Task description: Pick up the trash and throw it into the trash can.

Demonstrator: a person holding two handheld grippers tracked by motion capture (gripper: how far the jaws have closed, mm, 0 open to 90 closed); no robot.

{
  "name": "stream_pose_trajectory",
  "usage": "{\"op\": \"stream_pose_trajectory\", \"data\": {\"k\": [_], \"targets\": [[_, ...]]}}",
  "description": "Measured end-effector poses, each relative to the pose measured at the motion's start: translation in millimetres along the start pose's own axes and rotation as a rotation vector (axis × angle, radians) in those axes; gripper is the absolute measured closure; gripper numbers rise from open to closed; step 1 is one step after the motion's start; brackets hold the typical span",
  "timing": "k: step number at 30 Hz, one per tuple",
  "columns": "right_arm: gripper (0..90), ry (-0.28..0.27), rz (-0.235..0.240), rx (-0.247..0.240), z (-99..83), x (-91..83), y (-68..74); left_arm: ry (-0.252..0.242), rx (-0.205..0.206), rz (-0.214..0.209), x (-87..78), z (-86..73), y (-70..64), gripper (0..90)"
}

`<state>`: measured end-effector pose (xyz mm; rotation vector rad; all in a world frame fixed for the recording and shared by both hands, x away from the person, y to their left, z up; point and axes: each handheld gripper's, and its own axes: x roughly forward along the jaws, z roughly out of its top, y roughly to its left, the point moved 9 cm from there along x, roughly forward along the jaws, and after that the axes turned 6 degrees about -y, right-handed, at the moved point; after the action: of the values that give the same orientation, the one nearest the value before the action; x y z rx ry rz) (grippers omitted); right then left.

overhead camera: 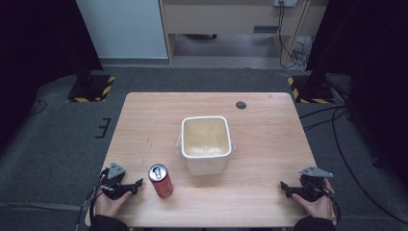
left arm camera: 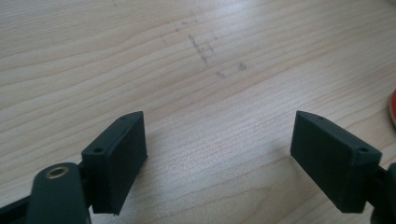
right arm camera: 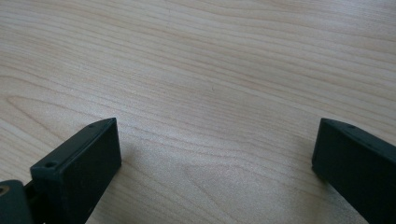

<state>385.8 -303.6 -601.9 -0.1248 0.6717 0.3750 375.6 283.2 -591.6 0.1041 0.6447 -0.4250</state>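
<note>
Nearest the person, the left claw (overhead camera: 126, 186) and right claw (overhead camera: 294, 188) rest low on the desk (overhead camera: 269, 139), jaws apart and empty. The red can (overhead camera: 161, 181) stands just beside the left claw. A careless sideways sweep could topple it toward the white tub (overhead camera: 206, 144) behind.

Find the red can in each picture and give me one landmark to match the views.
High view: the can stands upright near the table's front edge, between the left gripper and the white tub.
Left gripper view: a red sliver at the right edge, probably the can.
Right gripper view: bare wood between open jaws, no can.
Shared landmark: the wood-grain table.
</note>
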Motion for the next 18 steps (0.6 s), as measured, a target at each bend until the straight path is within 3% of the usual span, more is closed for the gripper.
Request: {"op": "stream_pose_trajectory", "data": {"k": [4, 8, 9, 10, 12, 13, 18], "targets": [[1.6, 0.000, -0.003, 0.004, 0.1, -0.1, 0.1, -0.069, -0.016, 0.013, -10.2, 12.4, 2.8, 19.6], [1.7, -0.001, -0.013, 0.012, 0.4, 0.4, 0.2, -0.168, -0.046, -0.008, -24.6, 30.3, -0.9, 21.3], [1.7, -0.001, -0.016, 0.014, 0.5, 0.5, 0.3, -0.168, -0.046, -0.008, -24.6, 30.3, -0.9, 21.4], [1.7, 0.000, -0.016, 0.014, 0.4, 0.5, 0.3, -0.213, -0.048, -0.018, -31.4, 39.5, -3.9, 21.4], [1.7, 0.000, -0.017, 0.015, 0.5, 0.5, 0.3, -0.230, -0.048, -0.018, -33.8, 43.0, -4.7, 21.4], [1.7, 0.000, -0.019, 0.016, 0.6, 0.6, 0.3, -0.269, -0.049, -0.024, -40.4, 51.5, -7.6, 21.4], [1.7, 0.000, -0.019, 0.017, 0.6, 0.7, 0.3, -0.342, -0.043, -0.029, -56.2, 69.4, -12.5, 21.4]]}}
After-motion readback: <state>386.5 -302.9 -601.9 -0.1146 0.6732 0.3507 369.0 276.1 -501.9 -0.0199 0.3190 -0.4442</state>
